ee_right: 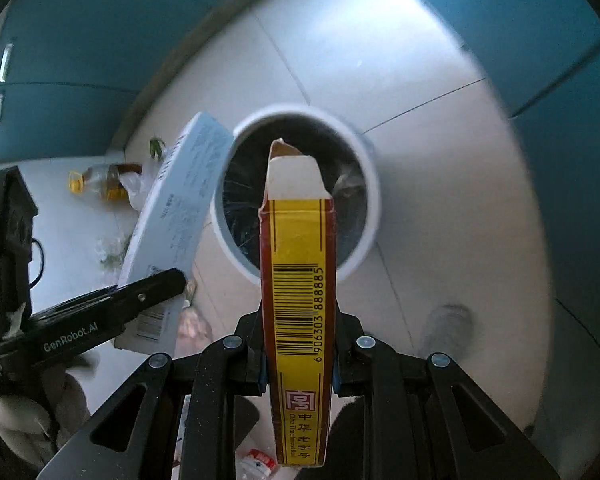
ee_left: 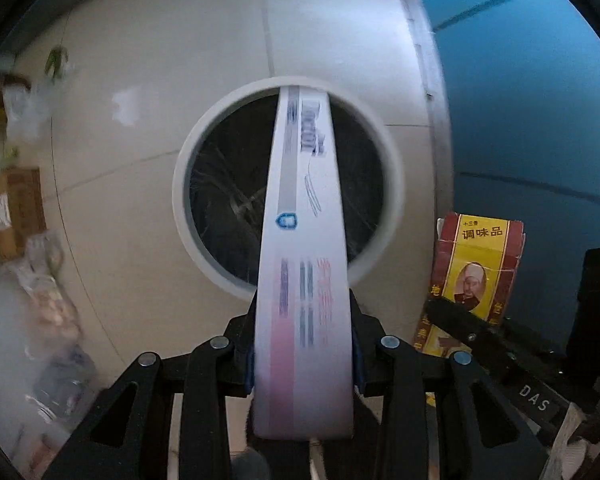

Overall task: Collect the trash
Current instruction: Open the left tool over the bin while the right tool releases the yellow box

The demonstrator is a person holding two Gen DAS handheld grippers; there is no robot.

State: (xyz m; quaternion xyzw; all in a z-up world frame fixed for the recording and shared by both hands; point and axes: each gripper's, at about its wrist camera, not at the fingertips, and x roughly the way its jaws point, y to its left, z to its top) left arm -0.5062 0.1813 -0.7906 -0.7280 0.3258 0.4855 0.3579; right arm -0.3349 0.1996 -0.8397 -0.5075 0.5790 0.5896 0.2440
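Note:
A white round bin (ee_left: 392, 184) lined with a black bag stands on the tiled floor below both grippers. My left gripper (ee_left: 304, 312) is shut on a long white printed box (ee_left: 304, 200) that points down over the bin's mouth. In the right wrist view that white box (ee_right: 176, 208) hangs at the bin's left rim (ee_right: 370, 208). My right gripper (ee_right: 298, 320) is shut on a yellow and red seasoning box (ee_right: 298, 280) with a barcode and an open top flap, held above the bin's opening. The same seasoning box (ee_left: 476, 264) shows at the right of the left wrist view.
Loose trash lies on the floor left of the bin: a cardboard box (ee_left: 20, 204), plastic bags (ee_left: 48, 300), an oil bottle (ee_right: 104, 178) and a small wrapper (ee_right: 260, 460). Teal cabinets (ee_left: 520, 100) line the far side. A person's shoe (ee_right: 448, 328) stands right of the bin.

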